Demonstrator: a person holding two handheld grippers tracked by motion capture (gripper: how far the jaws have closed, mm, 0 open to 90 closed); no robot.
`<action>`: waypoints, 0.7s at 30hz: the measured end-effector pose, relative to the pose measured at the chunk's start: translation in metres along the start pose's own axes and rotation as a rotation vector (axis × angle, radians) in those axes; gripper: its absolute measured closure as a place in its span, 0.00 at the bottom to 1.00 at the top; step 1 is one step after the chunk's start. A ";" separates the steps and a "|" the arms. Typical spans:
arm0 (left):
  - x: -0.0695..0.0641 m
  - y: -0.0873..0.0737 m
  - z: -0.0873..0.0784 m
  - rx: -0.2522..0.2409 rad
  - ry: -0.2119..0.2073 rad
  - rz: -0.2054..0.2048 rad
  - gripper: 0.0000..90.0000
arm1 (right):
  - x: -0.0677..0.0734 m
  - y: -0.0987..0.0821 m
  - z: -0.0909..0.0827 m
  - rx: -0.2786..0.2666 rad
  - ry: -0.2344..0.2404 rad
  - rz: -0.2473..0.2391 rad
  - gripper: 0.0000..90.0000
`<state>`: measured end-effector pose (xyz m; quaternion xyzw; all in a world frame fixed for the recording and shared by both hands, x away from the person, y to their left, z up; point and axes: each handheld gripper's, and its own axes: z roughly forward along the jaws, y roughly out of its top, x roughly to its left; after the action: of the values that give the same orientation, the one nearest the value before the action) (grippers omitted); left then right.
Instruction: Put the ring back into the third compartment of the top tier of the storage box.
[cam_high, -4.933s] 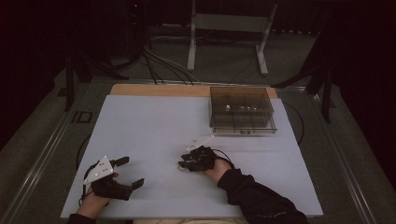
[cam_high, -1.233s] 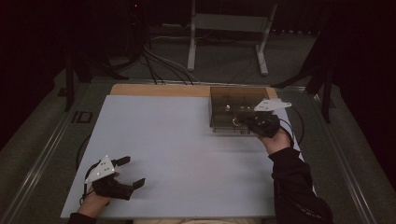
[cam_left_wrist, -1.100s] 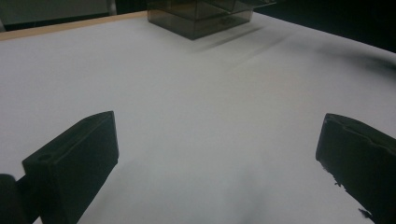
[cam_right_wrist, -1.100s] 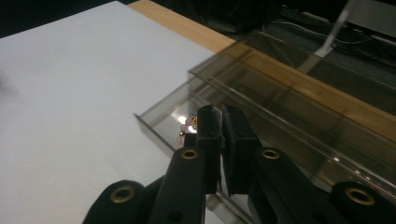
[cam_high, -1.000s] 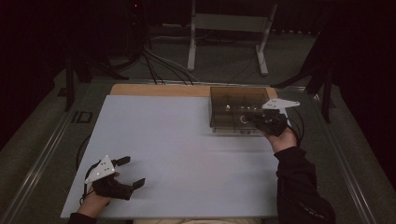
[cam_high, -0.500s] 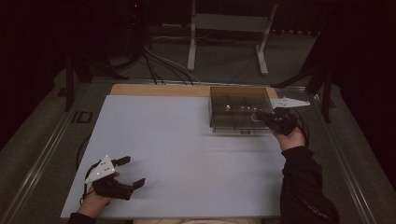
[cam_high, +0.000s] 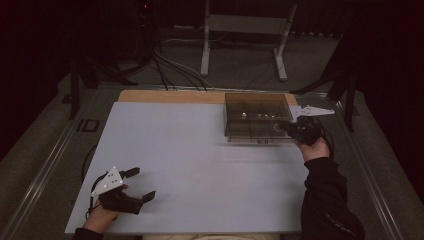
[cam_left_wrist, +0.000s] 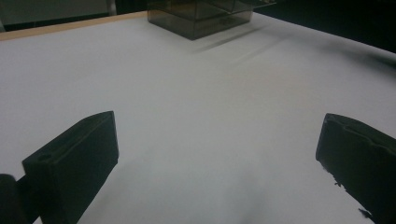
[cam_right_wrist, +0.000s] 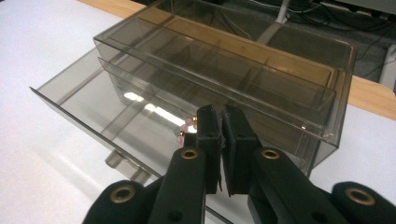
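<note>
Right gripper (cam_right_wrist: 219, 116) has crossed from the table's middle to the smoky clear drawer box (cam_high: 257, 116) at the far right since a few seconds back, and over the last second has slid toward the box's right end. Its jaws are pressed together over the pulled-out lower drawer (cam_right_wrist: 100, 105), pinching what looks like a small string of beads (cam_right_wrist: 186, 128); hard to tell. Likely picking from or dropping into the drawer. Left gripper (cam_high: 137, 185) sits near the front left, jaws wide apart, nothing between. The box is see-through, dark-tinted, with divided trays.
</note>
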<state>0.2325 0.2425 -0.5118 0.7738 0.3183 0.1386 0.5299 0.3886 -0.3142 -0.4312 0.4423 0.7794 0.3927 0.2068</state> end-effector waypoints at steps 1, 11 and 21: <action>0.000 0.000 0.000 -0.001 0.000 -0.001 0.00 | -0.001 -0.001 0.000 0.003 0.001 0.002 0.96; 0.000 0.000 0.000 0.001 -0.001 0.001 0.00 | -0.006 -0.007 0.007 0.035 -0.008 0.016 0.96; 0.000 0.000 0.000 0.001 -0.002 0.002 0.00 | -0.008 -0.011 0.013 0.068 -0.007 0.020 0.96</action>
<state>0.2326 0.2423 -0.5118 0.7746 0.3173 0.1382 0.5294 0.3960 -0.3181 -0.4479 0.4584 0.7871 0.3663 0.1904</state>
